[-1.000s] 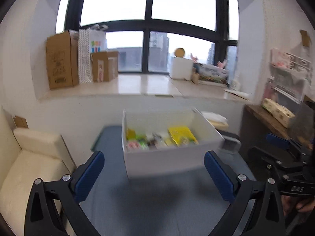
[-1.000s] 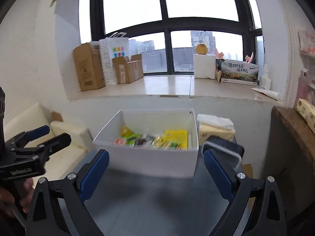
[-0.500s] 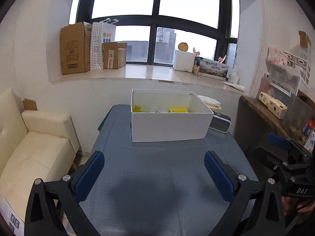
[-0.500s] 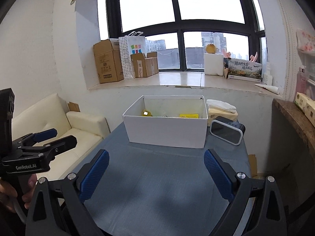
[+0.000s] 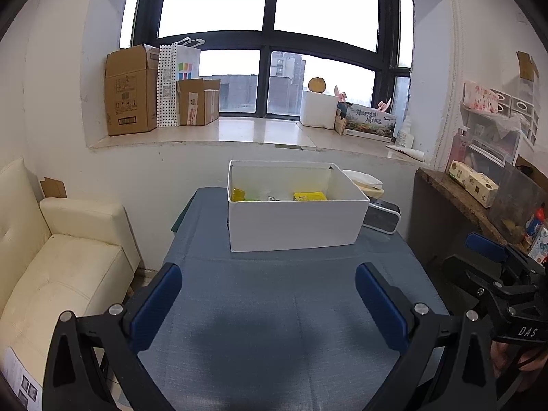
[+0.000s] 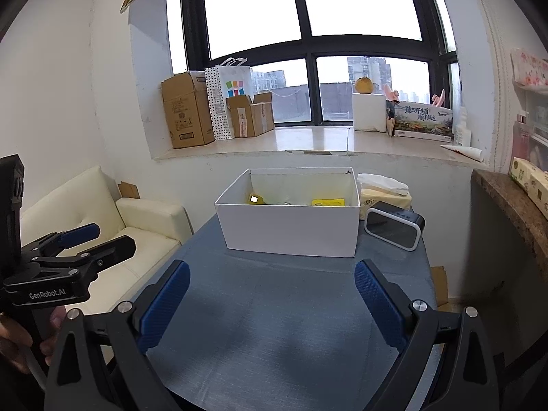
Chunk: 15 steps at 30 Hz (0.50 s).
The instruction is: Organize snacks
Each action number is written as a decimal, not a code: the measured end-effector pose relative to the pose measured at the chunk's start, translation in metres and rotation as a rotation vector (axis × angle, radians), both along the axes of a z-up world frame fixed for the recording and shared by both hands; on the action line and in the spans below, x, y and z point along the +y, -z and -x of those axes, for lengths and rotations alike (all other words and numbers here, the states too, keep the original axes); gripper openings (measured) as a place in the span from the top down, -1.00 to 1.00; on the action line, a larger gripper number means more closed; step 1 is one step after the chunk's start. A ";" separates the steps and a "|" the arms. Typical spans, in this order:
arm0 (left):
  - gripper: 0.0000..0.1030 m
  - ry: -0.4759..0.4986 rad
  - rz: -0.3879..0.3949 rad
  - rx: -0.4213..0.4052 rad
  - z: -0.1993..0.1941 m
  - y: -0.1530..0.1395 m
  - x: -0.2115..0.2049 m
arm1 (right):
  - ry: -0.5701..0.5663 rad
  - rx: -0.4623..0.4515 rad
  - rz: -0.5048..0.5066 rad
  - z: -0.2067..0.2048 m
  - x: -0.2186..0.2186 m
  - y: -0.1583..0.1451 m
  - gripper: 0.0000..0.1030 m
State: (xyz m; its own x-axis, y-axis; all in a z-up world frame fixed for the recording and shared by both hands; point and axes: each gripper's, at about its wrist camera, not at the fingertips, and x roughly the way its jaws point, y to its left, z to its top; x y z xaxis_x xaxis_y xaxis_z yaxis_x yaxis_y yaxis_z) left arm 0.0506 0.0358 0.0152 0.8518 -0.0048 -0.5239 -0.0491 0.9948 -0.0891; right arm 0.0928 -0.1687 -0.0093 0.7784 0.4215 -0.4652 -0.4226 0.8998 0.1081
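A white open box (image 5: 294,222) (image 6: 291,231) stands at the far end of the blue-grey table (image 5: 274,308) (image 6: 281,315). Inside it lie snack packets, among them a yellow packet (image 5: 309,196) (image 6: 328,202) and a small yellow one (image 5: 237,194) (image 6: 256,199); the front wall hides the rest. My left gripper (image 5: 268,303) hangs open over the near part of the table, nothing between its blue pads. My right gripper (image 6: 271,301) is open and empty too, well short of the box. Each gripper shows in the other's view, the right gripper (image 5: 496,274) and the left gripper (image 6: 78,243).
A black speaker (image 6: 394,229) (image 5: 382,215) and a tissue pack (image 6: 383,190) sit right of the box. A cream sofa (image 5: 58,257) stands left of the table, a wooden shelf (image 5: 455,195) right. Cardboard boxes (image 5: 130,90) line the windowsill. A hand (image 6: 20,339) holds the left gripper.
Both grippers have pulled back and away from the box, which now looks smaller and farther off. More of the table lies between the fingers and the box. Both stayed open.
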 end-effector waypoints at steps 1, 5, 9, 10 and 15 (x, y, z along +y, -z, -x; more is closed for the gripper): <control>-1.00 -0.001 -0.001 0.000 0.000 0.000 0.000 | -0.001 0.000 0.001 0.000 0.000 0.000 -0.93; -1.00 0.005 -0.009 0.001 0.000 0.000 -0.002 | -0.003 -0.008 0.006 0.003 0.001 -0.001 -0.93; -1.00 0.006 -0.016 -0.001 -0.001 0.000 -0.002 | -0.005 -0.008 0.004 0.003 0.001 -0.001 -0.93; -1.00 0.003 -0.018 0.000 -0.001 0.000 -0.001 | -0.005 -0.008 0.005 0.003 0.001 -0.001 -0.93; -1.00 0.003 -0.019 0.005 -0.002 0.002 -0.001 | -0.005 -0.005 0.007 0.001 0.001 0.000 -0.93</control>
